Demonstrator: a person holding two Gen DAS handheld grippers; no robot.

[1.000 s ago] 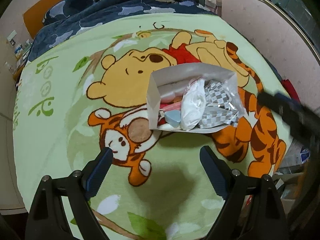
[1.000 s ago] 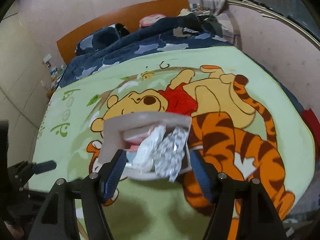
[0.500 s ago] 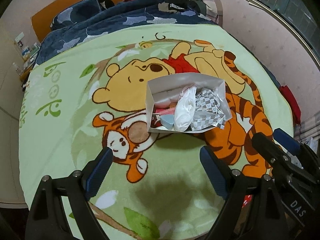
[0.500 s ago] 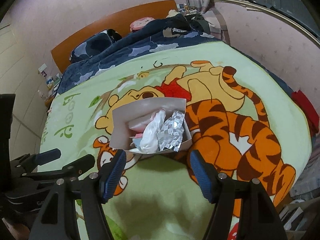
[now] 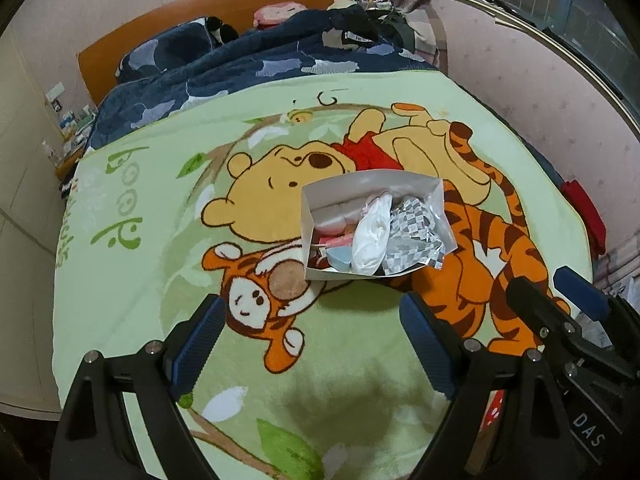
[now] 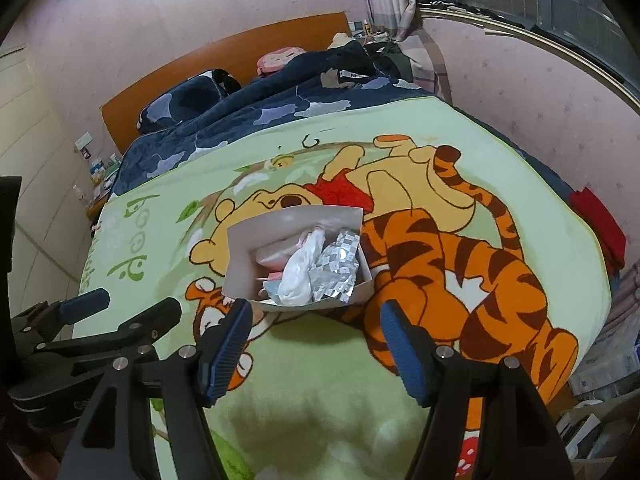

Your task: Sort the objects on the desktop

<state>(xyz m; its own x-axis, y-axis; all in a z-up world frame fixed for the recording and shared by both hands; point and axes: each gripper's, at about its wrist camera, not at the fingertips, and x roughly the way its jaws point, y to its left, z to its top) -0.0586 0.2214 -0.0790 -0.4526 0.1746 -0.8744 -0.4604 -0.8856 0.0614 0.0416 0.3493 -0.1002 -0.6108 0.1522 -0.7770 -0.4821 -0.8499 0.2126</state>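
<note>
Two grippers, left (image 5: 310,338) and right (image 6: 314,346), hover released and empty above the green blanket (image 5: 152,216), near the filled white box (image 5: 320,216).

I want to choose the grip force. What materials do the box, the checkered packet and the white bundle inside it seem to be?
Box: probably thin grey-white cardboard, matte, with straight folded walls.
Checkered packet: looks like metallised foil or plastic film, shiny and crinkled, with bright reflections.
White bundle: seems soft thin plastic or tissue, wrinkled and slightly glossy; the pictures do not settle which.
</note>
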